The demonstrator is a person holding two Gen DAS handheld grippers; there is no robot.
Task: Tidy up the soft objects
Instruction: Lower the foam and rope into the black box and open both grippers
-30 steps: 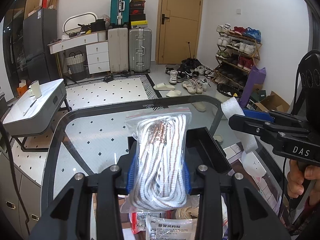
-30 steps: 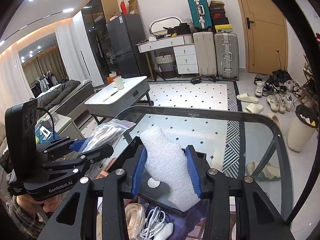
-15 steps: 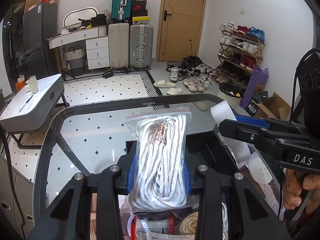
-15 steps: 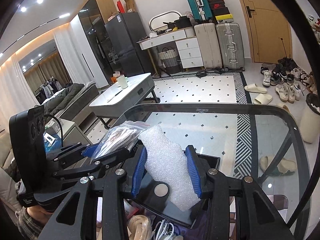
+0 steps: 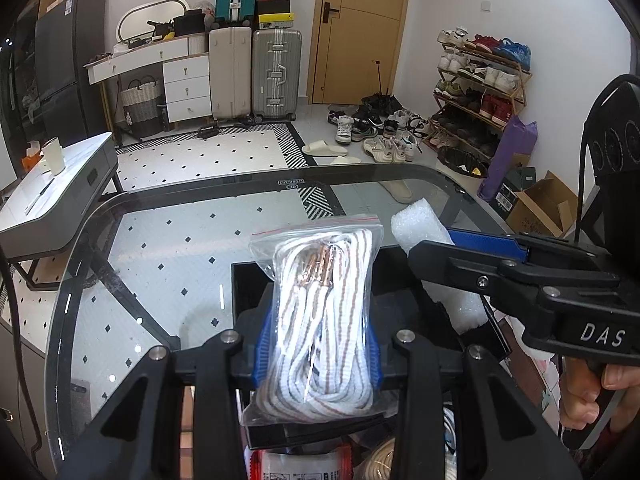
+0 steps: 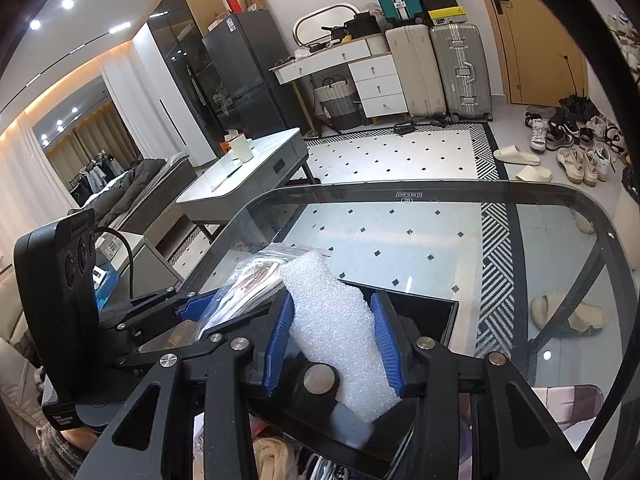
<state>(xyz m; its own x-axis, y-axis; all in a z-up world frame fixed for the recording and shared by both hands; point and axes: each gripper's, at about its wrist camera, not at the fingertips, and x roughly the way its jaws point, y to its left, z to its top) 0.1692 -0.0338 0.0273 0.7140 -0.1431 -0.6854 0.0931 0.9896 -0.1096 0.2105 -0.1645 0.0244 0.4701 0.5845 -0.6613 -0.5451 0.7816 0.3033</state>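
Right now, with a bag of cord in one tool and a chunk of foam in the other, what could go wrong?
1. The two tools sit close together over the black tray; the right tool could bump the left tool.
2. The bag of cord is slick plastic and might slide out.
3. The white foam piece is light and may bounce off the glass table.

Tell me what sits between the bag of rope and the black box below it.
Nothing visible. The bag of rope, held in the left gripper, hangs above the open black box. The foam piece in the right gripper is alongside, not underneath.
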